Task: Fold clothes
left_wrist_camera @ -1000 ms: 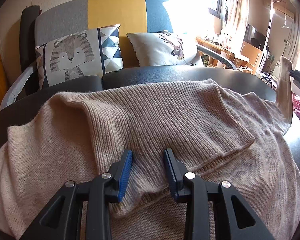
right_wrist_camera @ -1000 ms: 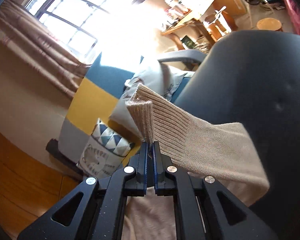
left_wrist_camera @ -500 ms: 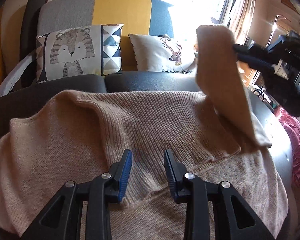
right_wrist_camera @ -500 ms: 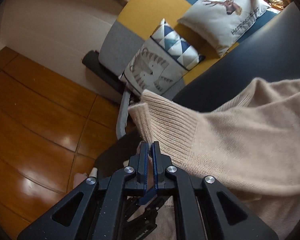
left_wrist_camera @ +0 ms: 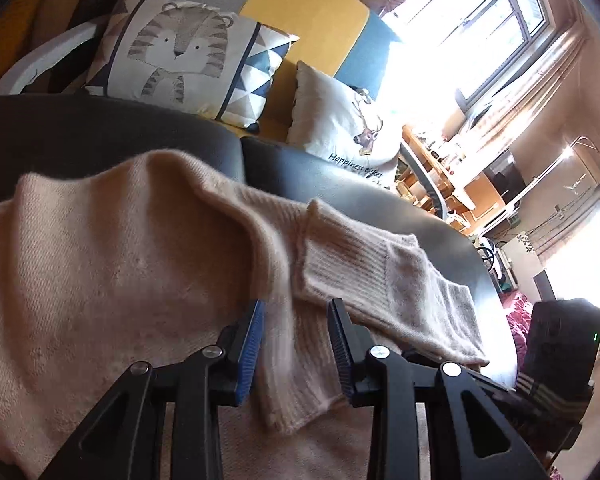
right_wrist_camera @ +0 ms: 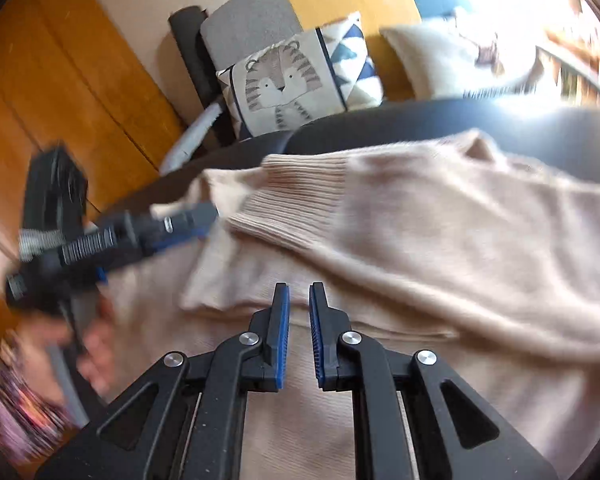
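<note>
A beige knit sweater (right_wrist_camera: 440, 240) lies spread across the dark padded surface (left_wrist_camera: 340, 184) in front of me, both sleeves already laid over its body, as I work the two hand-held tools from afar. The right gripper (right_wrist_camera: 298, 332) hovers low over the fabric, its jaws just starting to part with nothing between the blue pads; the ribbed cuff (right_wrist_camera: 296, 200) of the sleeve rests just ahead of it and slightly left, the sleeve's long axis running from that cuff away to the right across the garment. The left gripper (left_wrist_camera: 296, 344) sits with jaws partly apart, straddling a ridge of knit without visibly pinching it, and the other ribbed cuff (left_wrist_camera: 352, 260) lies just beyond its right jaw. I judge the right gripper the nearer to the sleeve it has laid down, while the sweater's lower body lies toward me under both tools, so the next fold likely starts there. Behind stand a tiger cushion (left_wrist_camera: 180, 56) and a deer cushion (left_wrist_camera: 340, 120) on a patchwork sofa (left_wrist_camera: 308, 12), well clear; only the two tools themselves crowd each other.
</note>
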